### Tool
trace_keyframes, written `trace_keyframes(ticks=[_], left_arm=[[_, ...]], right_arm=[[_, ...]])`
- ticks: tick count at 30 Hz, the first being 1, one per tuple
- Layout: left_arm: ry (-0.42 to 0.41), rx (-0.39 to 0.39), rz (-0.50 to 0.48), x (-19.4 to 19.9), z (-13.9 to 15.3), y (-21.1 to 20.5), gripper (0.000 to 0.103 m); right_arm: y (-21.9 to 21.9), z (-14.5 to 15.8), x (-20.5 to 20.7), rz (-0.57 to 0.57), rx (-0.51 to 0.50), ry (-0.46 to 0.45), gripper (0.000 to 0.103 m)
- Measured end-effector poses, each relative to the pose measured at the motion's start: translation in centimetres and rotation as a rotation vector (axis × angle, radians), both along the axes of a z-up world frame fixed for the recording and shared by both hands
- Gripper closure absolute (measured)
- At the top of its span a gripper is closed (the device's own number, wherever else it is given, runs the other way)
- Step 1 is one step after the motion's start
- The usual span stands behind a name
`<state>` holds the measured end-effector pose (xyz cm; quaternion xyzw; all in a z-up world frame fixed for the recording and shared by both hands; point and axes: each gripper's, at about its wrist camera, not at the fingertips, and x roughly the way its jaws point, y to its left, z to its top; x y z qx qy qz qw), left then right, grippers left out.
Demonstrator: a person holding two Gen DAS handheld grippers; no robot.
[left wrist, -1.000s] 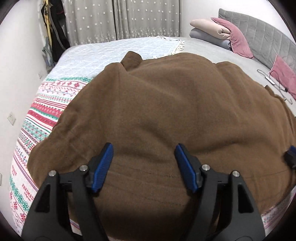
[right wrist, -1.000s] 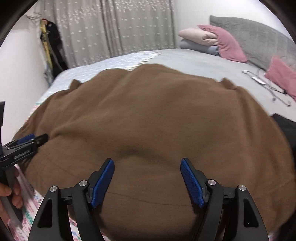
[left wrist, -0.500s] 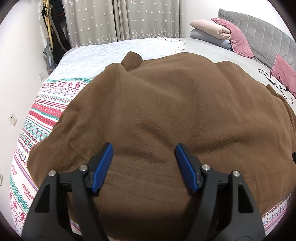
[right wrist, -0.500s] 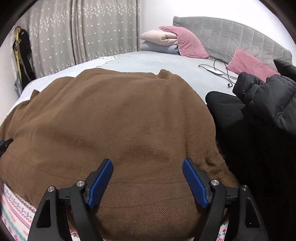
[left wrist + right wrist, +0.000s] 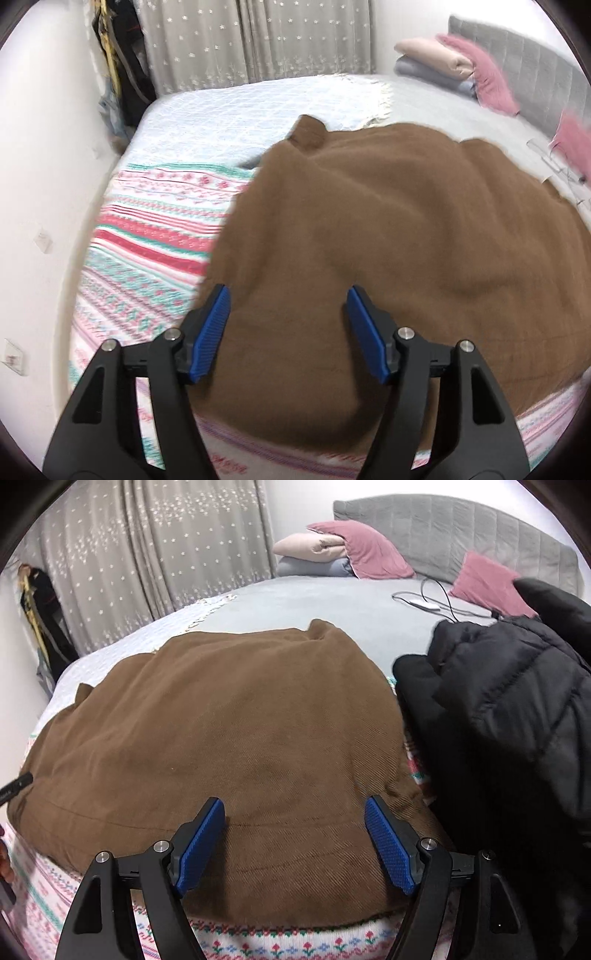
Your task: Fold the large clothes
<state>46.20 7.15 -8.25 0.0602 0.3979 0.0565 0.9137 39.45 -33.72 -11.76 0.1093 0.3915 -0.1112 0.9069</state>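
A large brown garment (image 5: 388, 229) lies spread flat on the bed, its collar end far from me. My left gripper (image 5: 287, 295) hovers over the garment's near left corner. Its jaws are closing, with brown cloth seen below the gap and the blue pads (image 5: 210, 332) not pressing on it. In the right wrist view the same garment (image 5: 229, 720) fills the middle. My right gripper (image 5: 294, 805) stands open above the near hem, close to the right corner, gripping nothing. The tip of the left gripper (image 5: 14, 786) shows at that view's left edge.
A patterned pink, white and teal blanket (image 5: 155, 236) covers the near part of the bed. A black puffer jacket (image 5: 498, 701) is heaped right beside the garment's right edge. Pillows (image 5: 362, 550) and a cable (image 5: 424, 603) lie near the grey headboard. A wall borders the bed's left side.
The left wrist view has shifted left, so more patterned blanket shows beside the garment. The right gripper has swung right to the garment's right corner, bringing the black jacket into view. The left jaws stand slightly narrower.
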Motion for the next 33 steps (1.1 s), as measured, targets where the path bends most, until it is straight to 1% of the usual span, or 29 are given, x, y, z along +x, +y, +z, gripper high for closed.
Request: trace_keyframes(ticks=[1,3,4,5,6,7,8,10,11,15,17,20,22,25,27,28,30,33], left_arm=[[-0.007,0.048,0.026,-0.1,-0.1,0.0,0.035],[0.013,0.051,0.041,0.2,-0.4,0.9,0.03],[0.034,0.032,0.057,0.4,-0.9,1.6,0.027],[0.06,-0.013,0.071,0.7,-1.6,2.5,0.02],[0.071,-0.052,0.078,0.8,-2.1,3.2,0.016],[0.082,-0.101,0.086,0.8,-2.6,3.9,0.015],[0.094,-0.148,0.094,0.9,-2.8,4.5,0.015],[0.111,-0.19,0.099,1.0,-2.8,5.0,0.015],[0.115,-0.193,0.1,1.0,-2.7,5.2,0.015],[0.109,-0.162,0.093,0.9,-2.5,5.1,0.015],[0.12,-0.18,0.101,1.0,-2.5,5.4,0.014],[0.124,-0.198,0.112,1.0,-2.2,6.1,0.014],[0.122,-0.181,0.106,0.9,-1.8,6.0,0.014],[0.111,-0.131,0.096,0.7,-0.2,5.1,0.015],[0.072,-0.095,0.072,0.2,1.2,3.8,0.015],[0.049,-0.076,0.044,-0.2,2.0,2.6,0.015],[0.03,-0.038,-0.021,-1.0,2.9,0.0,0.015],[0.016,0.02,-0.169,-2.8,3.1,-5.9,0.015]], right_arm=[[0.0,0.2,-0.1,-0.003,-0.008,0.0,0.024],[-0.3,0.3,-0.3,-0.002,-0.006,-0.002,0.024],[-0.6,-0.2,-0.2,-0.001,0.011,-0.001,0.024],[-1.0,-1.1,0.1,0.003,0.038,0.01,0.024],[-1.1,-1.9,0.3,0.01,0.051,0.022,0.024],[-1.0,-3.2,0.7,0.032,0.037,0.016,0.023],[-0.6,-3.5,0.8,0.043,0.01,0.003,0.023],[-0.3,-3.3,0.9,0.038,-0.005,0.014,0.022],[-0.4,-3.3,0.9,0.038,-0.001,0.012,0.022],[-0.7,-2.5,0.6,0.031,0.03,-0.012,0.022],[-1.4,-3.1,0.8,0.029,0.066,-0.028,0.022],[-0.7,-3.4,1.4,0.039,0.007,-0.013,0.022],[-0.3,-3.2,1.4,0.034,-0.016,-0.013,0.022],[-0.1,-2.3,1.1,0.013,-0.019,-0.02,0.022],[-0.1,-1.3,0.8,-0.011,-0.012,-0.04,0.022],[0.0,-1.0,0.6,-0.013,-0.008,-0.045,0.022],[0.2,-0.8,0.7,0.002,0.004,-0.04,0.022],[0.0,-0.7,0.6,0.019,0.082,-0.04,0.022]])
